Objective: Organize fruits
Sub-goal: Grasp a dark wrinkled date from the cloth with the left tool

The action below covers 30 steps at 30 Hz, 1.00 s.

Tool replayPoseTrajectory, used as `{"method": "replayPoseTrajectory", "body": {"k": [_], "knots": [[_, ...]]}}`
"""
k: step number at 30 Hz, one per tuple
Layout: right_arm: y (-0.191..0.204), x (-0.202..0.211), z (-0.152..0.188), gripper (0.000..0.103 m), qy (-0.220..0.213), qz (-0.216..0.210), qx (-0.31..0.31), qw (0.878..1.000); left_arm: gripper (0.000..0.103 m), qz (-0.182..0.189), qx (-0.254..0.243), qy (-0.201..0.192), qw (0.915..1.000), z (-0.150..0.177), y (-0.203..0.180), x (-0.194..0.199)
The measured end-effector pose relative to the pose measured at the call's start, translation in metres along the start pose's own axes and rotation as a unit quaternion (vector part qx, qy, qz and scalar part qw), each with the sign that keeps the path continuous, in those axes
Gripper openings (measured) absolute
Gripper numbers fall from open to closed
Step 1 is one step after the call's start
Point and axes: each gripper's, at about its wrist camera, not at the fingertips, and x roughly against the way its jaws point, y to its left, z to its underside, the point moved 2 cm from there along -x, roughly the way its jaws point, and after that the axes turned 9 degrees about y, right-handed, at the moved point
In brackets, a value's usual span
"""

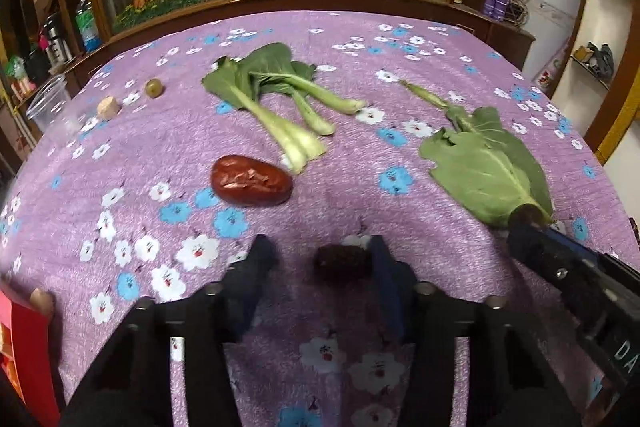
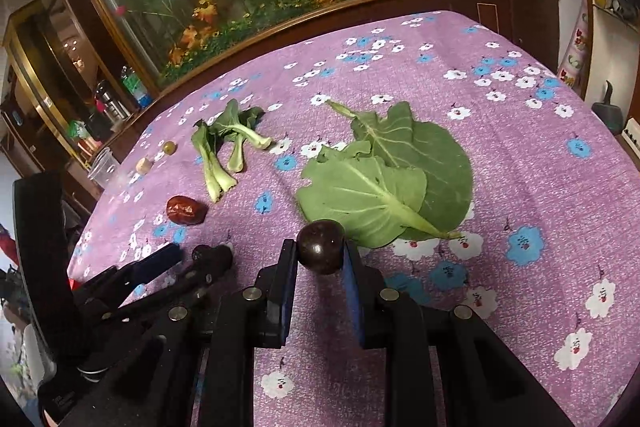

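Note:
My right gripper [image 2: 320,259] is shut on a round dark purple plum [image 2: 320,245], held just above the cloth by the stalk end of two big green leaves [image 2: 392,179]. In the left wrist view the right gripper [image 1: 528,227] comes in from the right at the leaf [image 1: 488,163]. My left gripper [image 1: 320,253] stands over a small dark wrinkled fruit [image 1: 342,263]. That fruit lies against the right finger, with a gap to the left finger. A red date [image 1: 252,181] lies just beyond it.
Bok choy stalks [image 1: 280,99] lie mid-table on the purple flowered cloth [image 1: 160,155]. A green grape [image 1: 154,87], a beige chunk [image 1: 108,109] and a clear plastic cup [image 1: 48,107] sit far left. A red box [image 1: 28,347] is at the near left edge.

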Motion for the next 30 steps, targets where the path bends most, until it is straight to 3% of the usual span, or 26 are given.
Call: {"method": "replayPoseTrajectory", "body": {"k": [1,8,17,21,30], "knots": [[0.000,0.000,0.000,0.024,0.000,-0.001,0.001,1.000,0.024,-0.003,0.001,-0.001,1.0000,0.000,0.001,0.000],[0.001,0.001,0.002,0.024,-0.003,-0.004,0.002,1.000,0.024,0.034,0.011,0.002,0.9993,0.009,0.014,0.009],[0.011,0.001,0.003,0.024,-0.005,-0.006,0.020,1.000,0.024,0.023,-0.028,0.001,0.9993,0.021,0.010,0.013],[0.010,0.000,0.003,0.024,-0.004,-0.009,0.019,1.000,0.024,0.048,-0.017,0.006,0.9987,0.027,0.018,0.018],[0.020,-0.001,0.006,0.024,-0.003,-0.015,0.043,0.999,0.024,0.069,0.016,-0.033,0.9969,0.061,0.049,0.074]]}}
